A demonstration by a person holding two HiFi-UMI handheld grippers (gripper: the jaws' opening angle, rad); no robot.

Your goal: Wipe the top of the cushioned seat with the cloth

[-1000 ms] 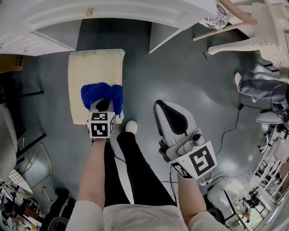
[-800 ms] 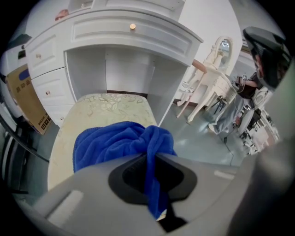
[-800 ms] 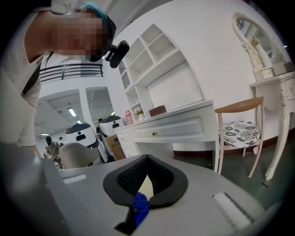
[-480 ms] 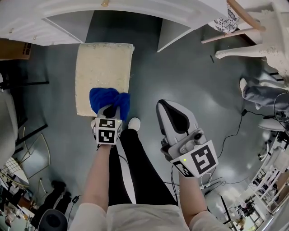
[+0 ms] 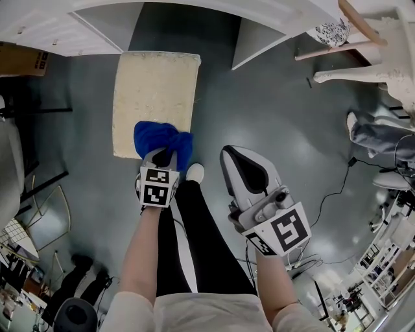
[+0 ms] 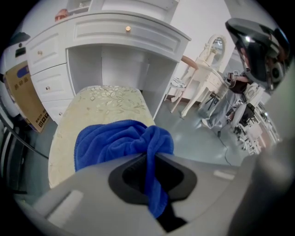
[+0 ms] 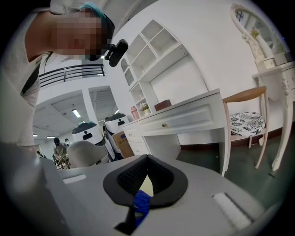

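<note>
The cream cushioned seat (image 5: 155, 84) stands on the grey floor in front of a white desk. A bunched blue cloth (image 5: 162, 138) lies on its near right corner and hangs slightly over the near edge. My left gripper (image 5: 162, 157) is shut on the cloth from the near side. In the left gripper view the blue cloth (image 6: 120, 140) spreads over the patterned cushioned seat (image 6: 108, 103), with a fold pinched in the left gripper (image 6: 151, 179). My right gripper (image 5: 245, 167) hovers above the floor to the right, shut and holding nothing. The right gripper (image 7: 145, 184) points toward the desk.
A white desk (image 5: 194, 16) with drawers (image 6: 48, 69) stands just behind the seat. A cardboard box (image 5: 23, 59) is at the left, a wooden chair (image 5: 343, 32) at the upper right. My legs and a white shoe (image 5: 194, 172) are beside the seat. A cable (image 5: 337, 178) trails on the floor.
The left gripper has drawn the cloth back along the cushion toward its near edge. The right gripper has stayed about where it was.
</note>
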